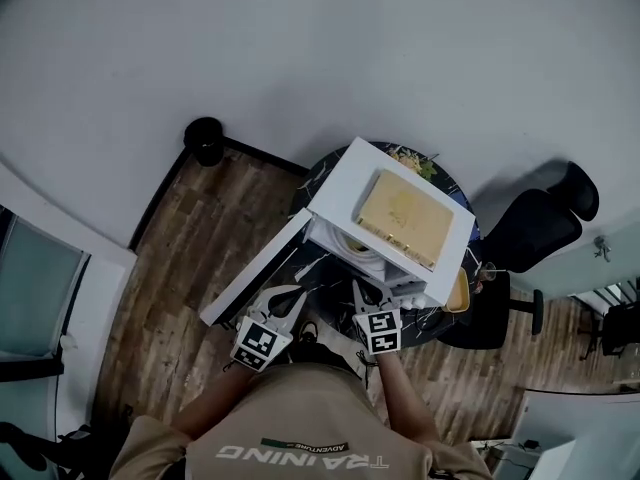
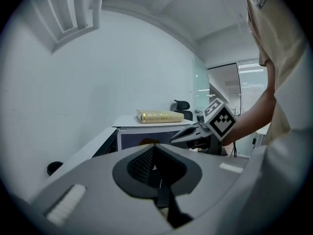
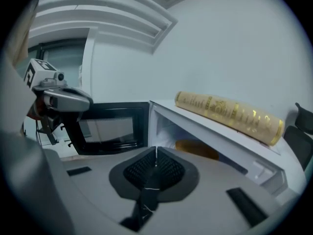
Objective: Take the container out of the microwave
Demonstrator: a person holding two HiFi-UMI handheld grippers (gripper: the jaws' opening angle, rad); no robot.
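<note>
The container [image 3: 195, 150] sits inside the microwave [image 1: 340, 183], an orange-yellow shape low in the white cavity. In the right gripper view it lies at about 1 o'clock from my right hand-held gripper [image 3: 155, 153], well apart from the tips. Those jaws are pressed together with nothing between them. From the head view that hand-held gripper [image 1: 358, 290] points towards 12 o'clock, just before the open front of the oven.

The door [image 1: 255, 268] is swung wide open to 9 o'clock of the cavity. Its dark window [image 3: 110, 129] faces me in the right gripper view. Nothing stands between the right jaws and the container.

My left hand-held gripper [image 1: 285, 296] hangs beside the right one, at its 9 o'clock, near the inner face of the door. Its jaws [image 2: 154, 148] are also closed on each other and hold nothing.

A flat gold-patterned box [image 1: 403, 216] lies on the microwave's top. The microwave stands on a round dark marbled bench [image 1: 318, 173]. A black office chair [image 1: 540, 223] stands at 3 o'clock of the bench. A black bin [image 1: 204, 140] stands on the wooden floor [image 1: 170, 298] at 10 o'clock, by the wall.

Both my forearms reach forward from 6 o'clock in the head view, roughly parallel, with each marker cube facing up.
</note>
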